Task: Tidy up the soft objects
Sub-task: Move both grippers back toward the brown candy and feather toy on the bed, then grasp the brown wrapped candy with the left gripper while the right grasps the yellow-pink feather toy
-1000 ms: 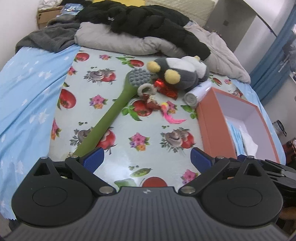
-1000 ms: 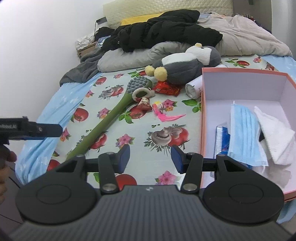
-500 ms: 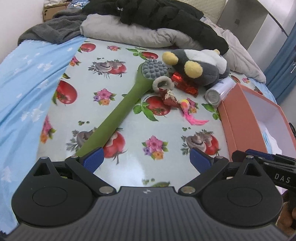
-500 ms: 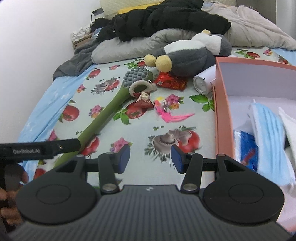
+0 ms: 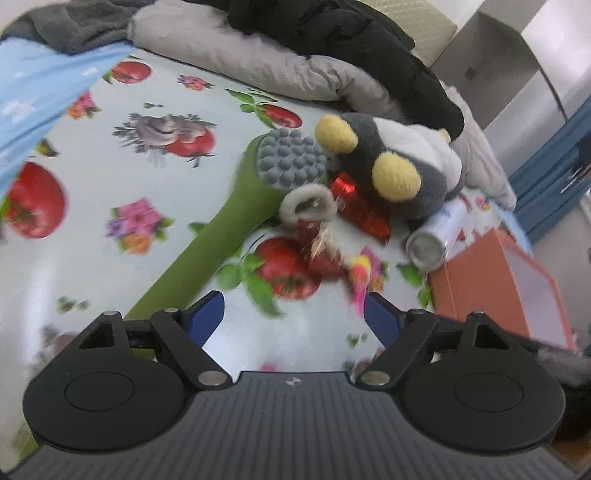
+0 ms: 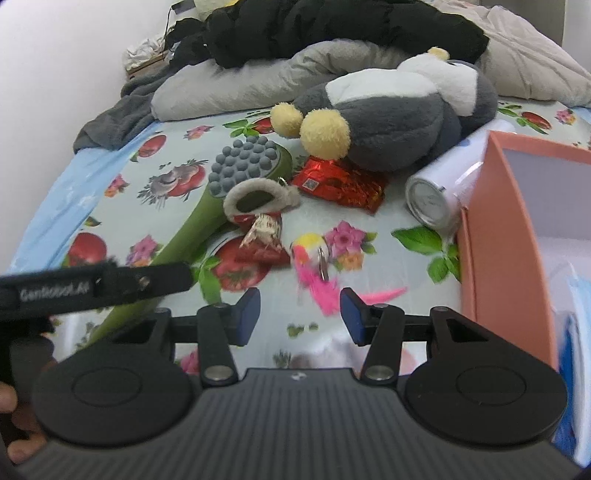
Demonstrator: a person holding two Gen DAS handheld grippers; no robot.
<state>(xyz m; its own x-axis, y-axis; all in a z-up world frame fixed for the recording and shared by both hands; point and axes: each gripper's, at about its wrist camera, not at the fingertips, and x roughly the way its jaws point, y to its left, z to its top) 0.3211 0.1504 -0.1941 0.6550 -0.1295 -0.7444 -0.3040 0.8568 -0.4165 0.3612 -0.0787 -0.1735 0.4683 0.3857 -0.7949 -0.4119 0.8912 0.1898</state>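
A grey and white plush toy (image 5: 399,162) (image 6: 391,118) with yellow feet lies at the far side of the fruit-print cloth. In front of it lie a small red boot with a fur rim (image 5: 308,206) (image 6: 258,201), a pink and yellow feather toy (image 5: 360,273) (image 6: 314,262) and a red foil packet (image 5: 362,210) (image 6: 340,181). My left gripper (image 5: 293,314) is open and empty, just short of the boot and feather toy. My right gripper (image 6: 299,314) is open and empty, right at the feather toy.
A long green massage hammer (image 5: 236,206) (image 6: 221,192) lies diagonally on the left. A white can (image 5: 436,236) (image 6: 443,184) lies beside the orange box (image 5: 487,288) (image 6: 495,229) on the right. Blankets and a black jacket (image 6: 332,26) are piled behind.
Both grippers have moved forward over the cloth toward the small toys, which now appear much larger and closer. Both stay open.
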